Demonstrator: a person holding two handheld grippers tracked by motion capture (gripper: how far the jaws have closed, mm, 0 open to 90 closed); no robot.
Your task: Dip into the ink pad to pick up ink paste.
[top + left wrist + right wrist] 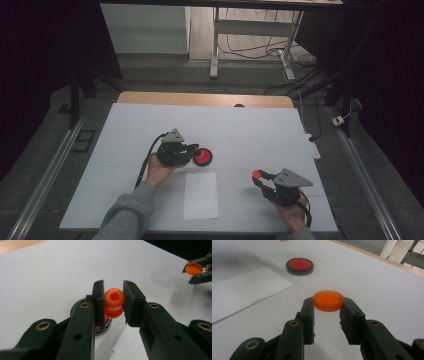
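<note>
Nearest the table's front edge, at the right of the white paper sheet [200, 195]: right gripper [262, 177], held in the right hand [292, 210], jaws pinching an orange lid [328, 300] by its rim, lid level and lifted clear of the tabletop. Same lid seen far off at the upper right of the left gripper view [194, 268]. Paper sheet flat on the white table [250, 130], between the two hands, its long side running away from the front edge. Just beyond the sheet's far edge, at its left: left gripper [192, 148], held in the left hand [159, 172], jaws pinching a small orange bottle [114, 302] by its sides, open mouth turned toward the camera. Directly past the sheet's far edge, just beside the left gripper: black-rimmed red dish [203, 156], resting on the table, partly hidden under the bottle in the left gripper view. Farthest from the sheet: strip of bare wood [205, 99] along the table's back edge
</note>
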